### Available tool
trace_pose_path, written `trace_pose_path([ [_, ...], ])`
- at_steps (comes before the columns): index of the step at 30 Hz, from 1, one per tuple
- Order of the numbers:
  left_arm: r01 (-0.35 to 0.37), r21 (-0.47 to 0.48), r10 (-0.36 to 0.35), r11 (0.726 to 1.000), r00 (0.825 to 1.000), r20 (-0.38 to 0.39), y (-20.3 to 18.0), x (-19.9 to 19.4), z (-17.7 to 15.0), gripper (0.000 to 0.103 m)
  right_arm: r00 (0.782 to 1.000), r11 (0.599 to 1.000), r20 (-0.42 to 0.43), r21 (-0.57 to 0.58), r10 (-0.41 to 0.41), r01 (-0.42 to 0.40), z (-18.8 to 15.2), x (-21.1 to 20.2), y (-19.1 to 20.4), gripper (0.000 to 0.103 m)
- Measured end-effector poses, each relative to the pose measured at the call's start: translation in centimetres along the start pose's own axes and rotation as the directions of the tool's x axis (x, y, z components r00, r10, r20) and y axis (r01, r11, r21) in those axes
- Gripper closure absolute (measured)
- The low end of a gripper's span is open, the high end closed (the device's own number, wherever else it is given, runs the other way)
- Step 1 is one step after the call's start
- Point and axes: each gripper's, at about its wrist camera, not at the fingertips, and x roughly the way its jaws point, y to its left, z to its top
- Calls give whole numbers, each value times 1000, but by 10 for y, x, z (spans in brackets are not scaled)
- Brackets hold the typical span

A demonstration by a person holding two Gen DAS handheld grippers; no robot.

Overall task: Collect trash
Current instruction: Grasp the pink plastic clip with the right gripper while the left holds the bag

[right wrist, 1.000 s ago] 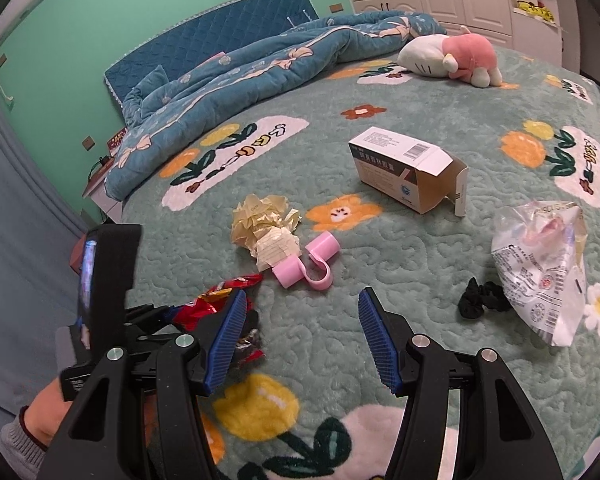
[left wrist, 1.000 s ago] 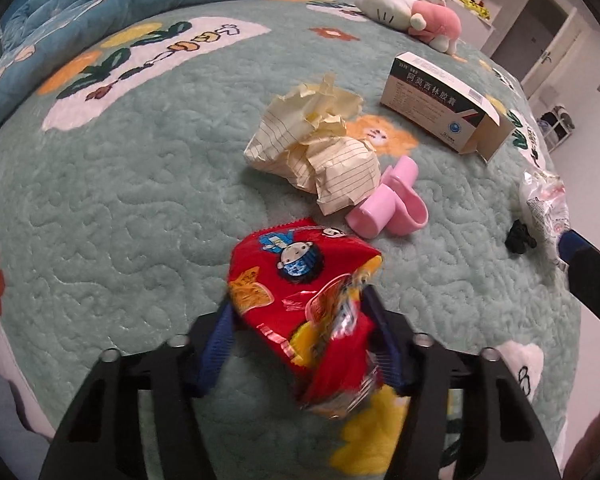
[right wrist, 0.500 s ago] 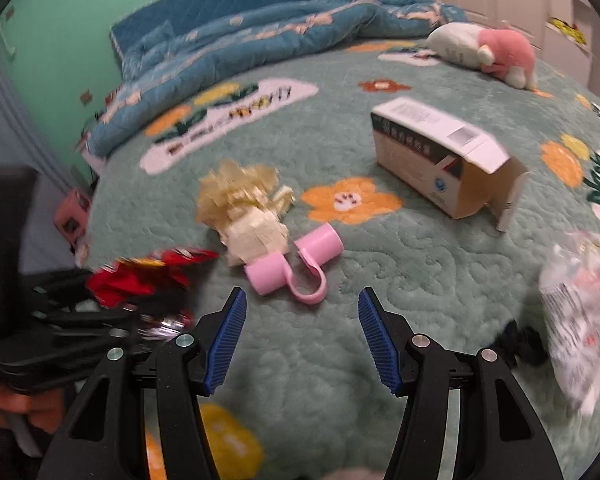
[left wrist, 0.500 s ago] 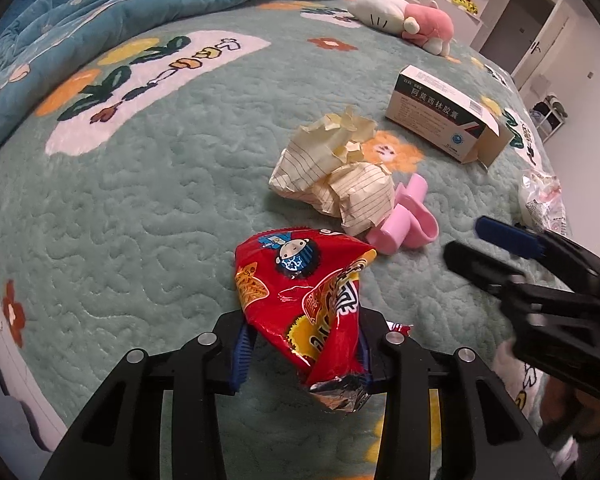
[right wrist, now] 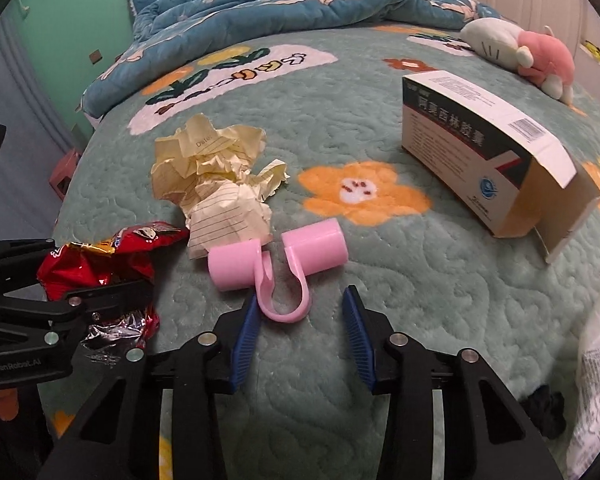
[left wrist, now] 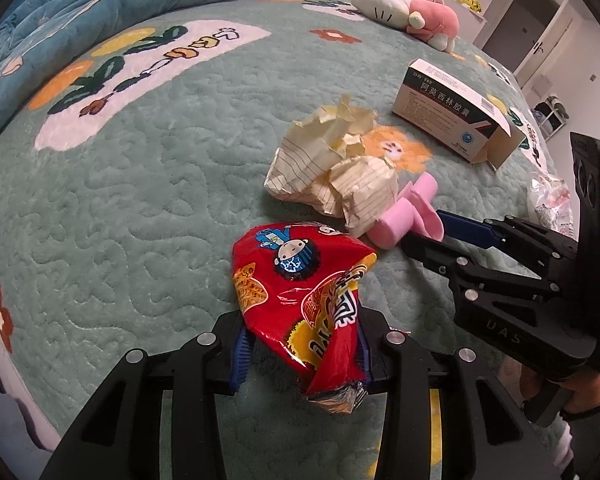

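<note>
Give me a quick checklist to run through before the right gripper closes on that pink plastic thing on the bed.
1. Left gripper grips the red snack wrapper: ok.
2. Right gripper, jaws closing, lined up on the pink plastic piece: ok, its loop end sits just inside the fingertips.
3. Pads pressing on the pink piece: not ok, a gap shows on the right side.
4. Crumpled yellow paper outside the right jaws: ok, though it touches the pink piece's far end.
5. Two grippers apart from each other: ok.
6. Trash bin within reach: cannot tell, none in view.
</note>
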Motion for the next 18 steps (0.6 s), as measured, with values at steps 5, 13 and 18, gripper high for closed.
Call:
trace_pose_path([
  [5,5,-4,-5,1000,1000,0,1,0,-1,61,1000,999,14,-32,6,-6,-1,-1,2,79],
  [13,17,-4,-16,1000,1000,15,-3,-18,-5,61,996,1000,83,-11,15,-14,-11,-44,14,79],
  [18,20,17,-21,1000,999,45,-16,-44,-17,61,992,1000,126,8,18,-19,-25,-89,26,79],
])
